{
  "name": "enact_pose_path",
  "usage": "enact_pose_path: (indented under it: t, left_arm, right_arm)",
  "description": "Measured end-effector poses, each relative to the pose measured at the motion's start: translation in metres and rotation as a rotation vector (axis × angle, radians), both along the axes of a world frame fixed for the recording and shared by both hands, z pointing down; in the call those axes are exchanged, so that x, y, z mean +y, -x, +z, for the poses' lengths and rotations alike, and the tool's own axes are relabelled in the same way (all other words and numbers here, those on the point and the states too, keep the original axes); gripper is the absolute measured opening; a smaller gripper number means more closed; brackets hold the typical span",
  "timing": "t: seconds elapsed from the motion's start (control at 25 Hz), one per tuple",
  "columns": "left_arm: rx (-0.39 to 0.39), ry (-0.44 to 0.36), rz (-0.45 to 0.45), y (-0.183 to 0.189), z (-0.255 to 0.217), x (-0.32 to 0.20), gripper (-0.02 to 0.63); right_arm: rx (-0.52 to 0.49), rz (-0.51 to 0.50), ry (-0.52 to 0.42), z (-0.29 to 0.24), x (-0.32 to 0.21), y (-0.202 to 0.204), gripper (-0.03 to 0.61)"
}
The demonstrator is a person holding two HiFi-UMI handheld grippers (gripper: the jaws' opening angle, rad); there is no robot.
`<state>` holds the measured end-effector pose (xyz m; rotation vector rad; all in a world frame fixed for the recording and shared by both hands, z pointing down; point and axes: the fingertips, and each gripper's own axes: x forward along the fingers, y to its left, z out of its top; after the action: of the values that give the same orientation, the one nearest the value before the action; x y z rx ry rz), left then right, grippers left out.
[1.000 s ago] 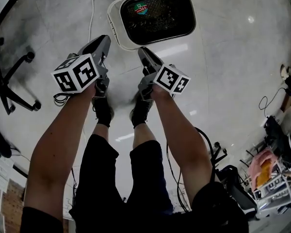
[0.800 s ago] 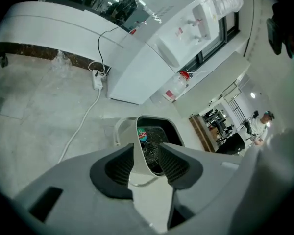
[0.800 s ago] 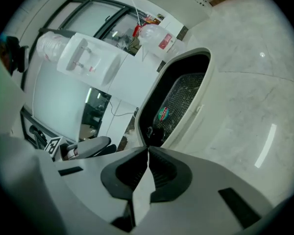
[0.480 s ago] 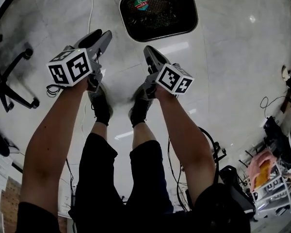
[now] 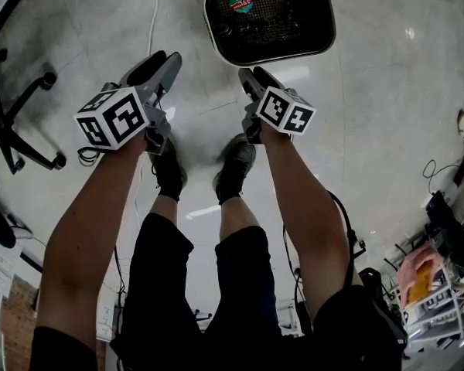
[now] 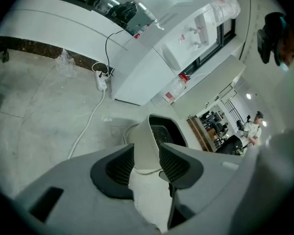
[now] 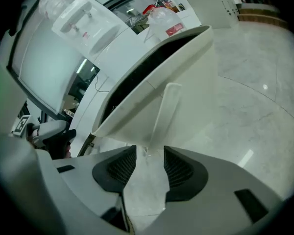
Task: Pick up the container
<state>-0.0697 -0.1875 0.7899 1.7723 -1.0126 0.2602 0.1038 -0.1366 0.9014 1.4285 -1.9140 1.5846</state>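
Step in hand: the approach, pre-grasp. Container [image 7: 196, 82] sits on the floor [image 5: 371, 130], not lifted yet, just ahead of both tools.

L hand-held gripper [image 6: 147, 155]: jaws spread, nothing pinched. Its view looks thru the gap at the container's white wall, which lies ahead of the tips. Head view shows the tips short of the container's side, so no contact.

R hand-held gripper [image 7: 146, 163]: jaws have just been opening and now stand wide, w/ nothing btwn the pads. A raised rib on the container wall lines up w/ the gap, just ahead of the tips. Can't tell if it touches.

Next move, as I judge it: push both tools fwd and down so each gap straddles a wall or the rim, close both, then lift level. The wall looks thin and smooth, so seat it deep in the pads or it may slip or tip.

Room: bare floor ahead and to the R of the R tool, plenty of space. A cable [image 5: 151, 22] runs on the floor just beside the L tool. A chair base [image 5: 15, 122] stands well off to its L. The person's 2 shoes [image 5: 168, 175] are below and behind both tools.
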Motion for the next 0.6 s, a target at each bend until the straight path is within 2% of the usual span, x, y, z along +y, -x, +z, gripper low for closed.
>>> enact_pose_path:
  t: [0.2,0.4,0.6]
  left_arm:
    - [0.003,-0.001,0.016,0.000,0.010,-0.001,0.163]
    - [0.017,-0.014,0.009,0.002,0.012,-0.004,0.163]
    - [0.029,-0.005,0.004,0.001,0.016,-0.003,0.163]
  right_arm:
    - [0.035,-0.044,-0.024,0.016,-0.008,0.001,0.140]
    - [0.037,-0.132,-0.045,0.026,-0.009,0.015,0.140]
    - [0.017,-0.169,-0.090,0.023,-0.017,0.020,0.136]
